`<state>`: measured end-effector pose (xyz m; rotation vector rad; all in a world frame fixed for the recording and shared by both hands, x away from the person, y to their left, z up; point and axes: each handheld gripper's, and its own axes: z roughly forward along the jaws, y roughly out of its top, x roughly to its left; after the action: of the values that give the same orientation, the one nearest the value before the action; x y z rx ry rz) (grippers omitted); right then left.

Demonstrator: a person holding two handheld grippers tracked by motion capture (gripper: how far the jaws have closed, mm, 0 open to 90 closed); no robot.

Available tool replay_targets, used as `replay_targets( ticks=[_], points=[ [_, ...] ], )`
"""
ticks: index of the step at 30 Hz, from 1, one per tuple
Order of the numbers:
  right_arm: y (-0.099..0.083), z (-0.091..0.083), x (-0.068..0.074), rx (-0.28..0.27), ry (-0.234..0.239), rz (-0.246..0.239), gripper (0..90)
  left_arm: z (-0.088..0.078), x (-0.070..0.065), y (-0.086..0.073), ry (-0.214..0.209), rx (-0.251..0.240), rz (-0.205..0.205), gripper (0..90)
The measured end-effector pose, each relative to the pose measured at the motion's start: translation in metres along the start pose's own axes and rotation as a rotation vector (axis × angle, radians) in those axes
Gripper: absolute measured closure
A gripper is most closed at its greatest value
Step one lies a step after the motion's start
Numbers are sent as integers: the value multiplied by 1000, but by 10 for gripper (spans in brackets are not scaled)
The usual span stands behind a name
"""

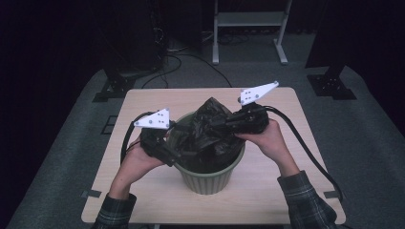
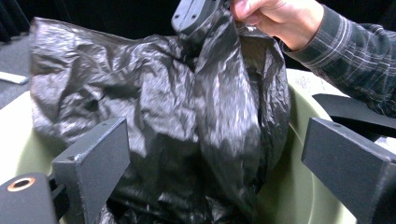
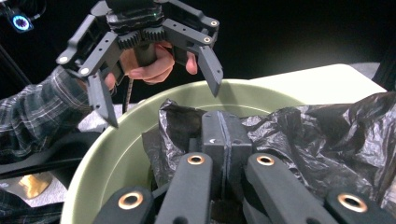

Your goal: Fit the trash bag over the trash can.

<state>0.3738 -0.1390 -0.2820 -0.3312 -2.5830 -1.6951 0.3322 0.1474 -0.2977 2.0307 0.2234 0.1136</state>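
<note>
A crumpled black plastic bag sits in a pale green round bin at the middle of the table. My right gripper is over the bin, shut on a fold of the bag and holding it up; its jaws are pressed together. In the left gripper view the bag hangs from the right gripper. My left gripper is at the bin's left rim, open, with its jaws spread to either side of the bag. It is open in the right gripper view too.
The bin stands on a light wooden table. Thick black cables trail from both grippers over the table. Beyond the table are a grey floor, dark stands and a white frame.
</note>
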Motion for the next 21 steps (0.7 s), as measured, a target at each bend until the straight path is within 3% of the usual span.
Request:
replay_targets(
  ticks=[9,15,20,21],
  points=[
    [7,22,3,30,28,-20,894,8,5,-2,7,37,-21,136],
    [9,24,2,14,40,-11,893,11,8,-3,-10,43,-38,295],
    [9,25,2,1,46,-9,890,12,11,-2,-33,43,-30,479],
    [9,24,2,-6,49,-8,890,12,11,-2,-39,42,-27,553]
  ],
)
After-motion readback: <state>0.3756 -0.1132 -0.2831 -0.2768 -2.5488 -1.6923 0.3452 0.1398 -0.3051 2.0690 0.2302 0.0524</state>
